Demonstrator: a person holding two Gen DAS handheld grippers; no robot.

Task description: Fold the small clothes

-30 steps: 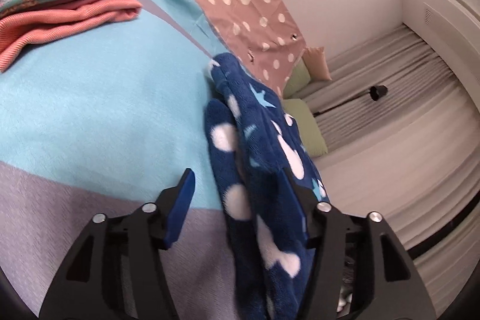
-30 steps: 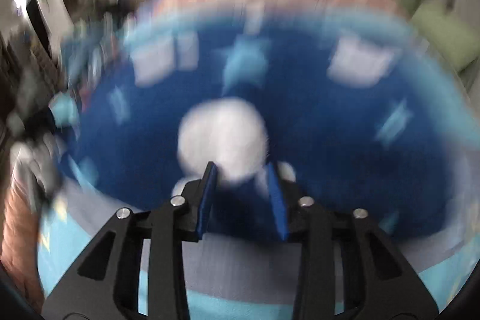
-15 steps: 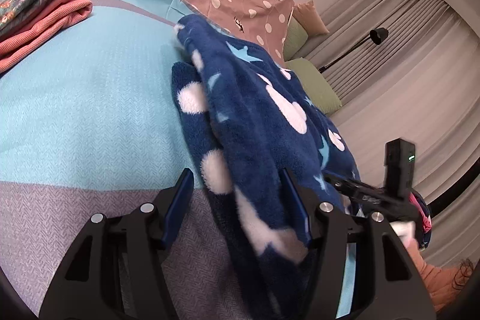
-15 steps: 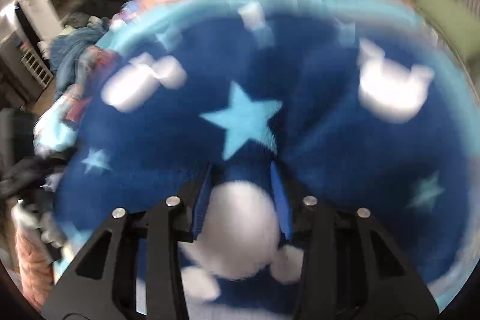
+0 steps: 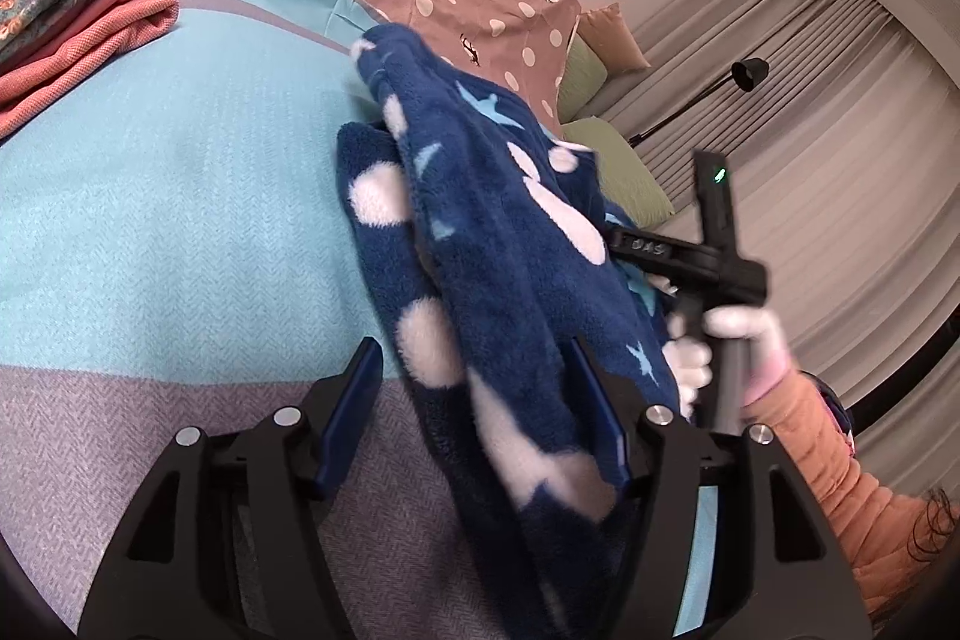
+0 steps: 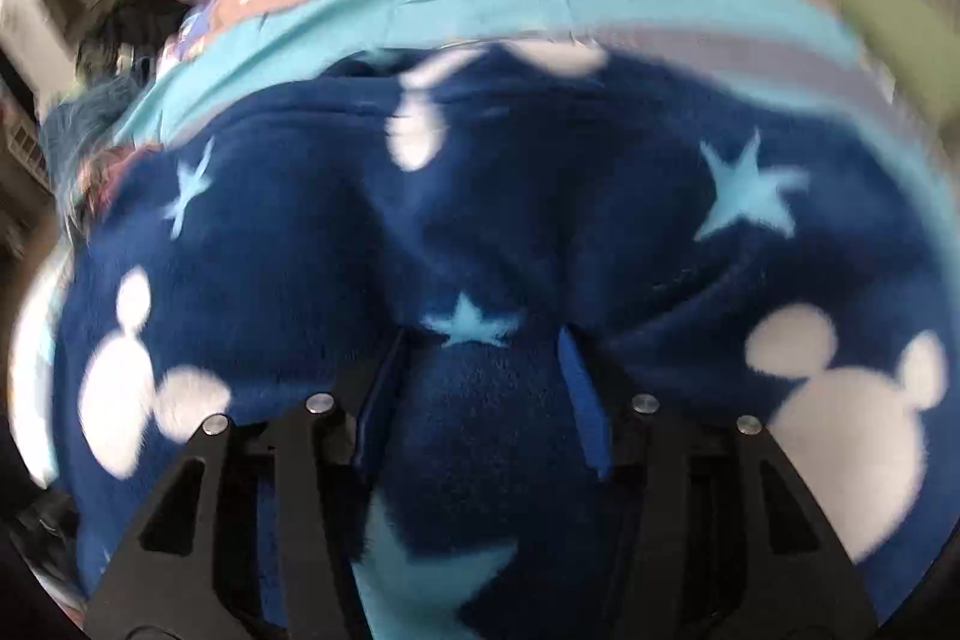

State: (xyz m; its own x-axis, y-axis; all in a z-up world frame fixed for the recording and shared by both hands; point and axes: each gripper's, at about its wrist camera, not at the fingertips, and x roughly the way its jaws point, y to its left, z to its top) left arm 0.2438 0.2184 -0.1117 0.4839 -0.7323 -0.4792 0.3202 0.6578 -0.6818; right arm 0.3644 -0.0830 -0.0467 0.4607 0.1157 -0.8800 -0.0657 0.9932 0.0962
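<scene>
Above the turquoise woven bedspread [image 5: 150,220], the right gripper [image 6: 480,370] pinches fluffy navy star-patterned fleece [image 6: 540,220]; the left gripper [image 5: 480,400] gapes wide around it.

Your fleece garment [image 5: 498,244] is dark blue, fluffy, printed with white mouse-head shapes and pale blue stars. It hangs bunched and draped in thick folds, lifted above the bed. In the right wrist view the fleece garment [image 6: 492,196] fills most of the frame, humped and creased down its middle.
</scene>
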